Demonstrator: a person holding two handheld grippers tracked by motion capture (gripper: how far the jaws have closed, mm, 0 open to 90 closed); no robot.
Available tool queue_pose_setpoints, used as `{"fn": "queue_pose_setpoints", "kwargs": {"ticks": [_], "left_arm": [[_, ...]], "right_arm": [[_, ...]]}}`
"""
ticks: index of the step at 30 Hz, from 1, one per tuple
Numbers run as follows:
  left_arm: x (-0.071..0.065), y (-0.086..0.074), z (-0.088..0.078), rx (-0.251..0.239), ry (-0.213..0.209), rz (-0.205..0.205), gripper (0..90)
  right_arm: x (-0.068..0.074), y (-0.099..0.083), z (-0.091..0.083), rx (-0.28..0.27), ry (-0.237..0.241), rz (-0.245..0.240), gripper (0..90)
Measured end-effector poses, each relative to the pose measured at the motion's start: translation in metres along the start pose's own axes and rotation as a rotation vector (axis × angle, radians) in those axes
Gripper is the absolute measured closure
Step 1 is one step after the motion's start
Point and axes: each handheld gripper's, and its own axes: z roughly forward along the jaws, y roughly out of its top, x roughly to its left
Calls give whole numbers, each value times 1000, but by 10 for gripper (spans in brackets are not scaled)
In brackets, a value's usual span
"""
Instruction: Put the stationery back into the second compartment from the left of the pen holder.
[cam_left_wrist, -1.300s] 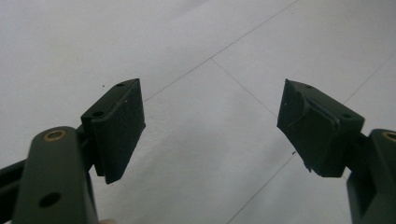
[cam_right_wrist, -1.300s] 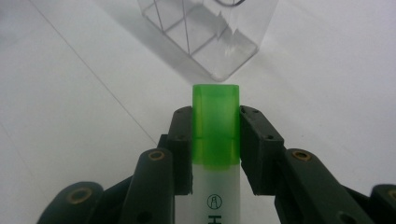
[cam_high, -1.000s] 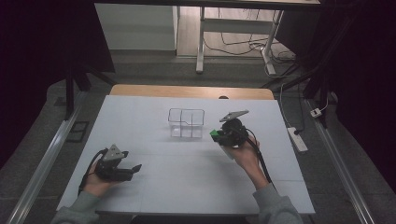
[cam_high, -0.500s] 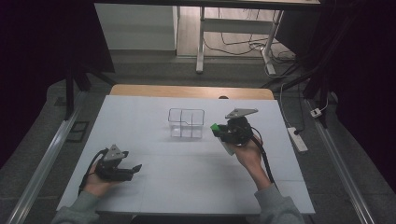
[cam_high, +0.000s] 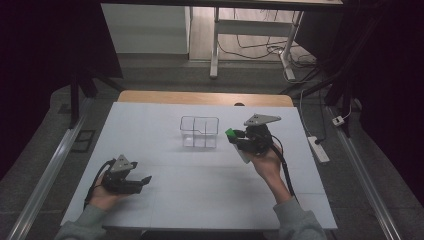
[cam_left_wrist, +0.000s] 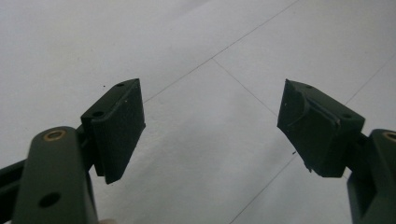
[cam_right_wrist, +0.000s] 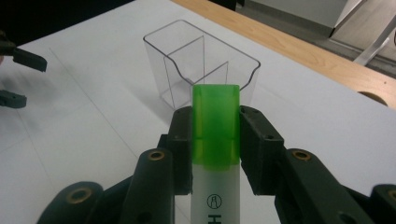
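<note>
Between the two black jaws of the right gripper (cam_right_wrist: 215, 140) sits one white highlighter with a green cap (cam_right_wrist: 215, 126), clamped at the cap, raised off the white table (cam_high: 200, 200). At its 10 o'clock stands one clear plastic organiser (cam_high: 199, 132) with three compartments. At 8 o'clock, the left gripper (cam_high: 142, 181) rests with jaws apart, holding nothing.

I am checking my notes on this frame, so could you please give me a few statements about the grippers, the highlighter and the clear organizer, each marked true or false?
1. The right gripper is shut on the green-capped highlighter. True.
2. The highlighter already stands inside the clear organizer. False: it is held outside, beside it.
3. The left gripper holds a pen. False: its jaws are open and empty.
4. The organizer has divided compartments. True.
</note>
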Motion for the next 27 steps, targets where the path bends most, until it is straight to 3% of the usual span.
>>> {"fn": "queue_pose_setpoints", "kwargs": {"ticks": [12, 27], "left_arm": [[0, 1, -2, -6, 3, -2, 224], [0, 1, 1, 3, -7, 2, 223]], "right_arm": [[-3, 7, -7, -70, -12, 4, 662], [-6, 24, 10, -104, 9, 18, 662]]}}
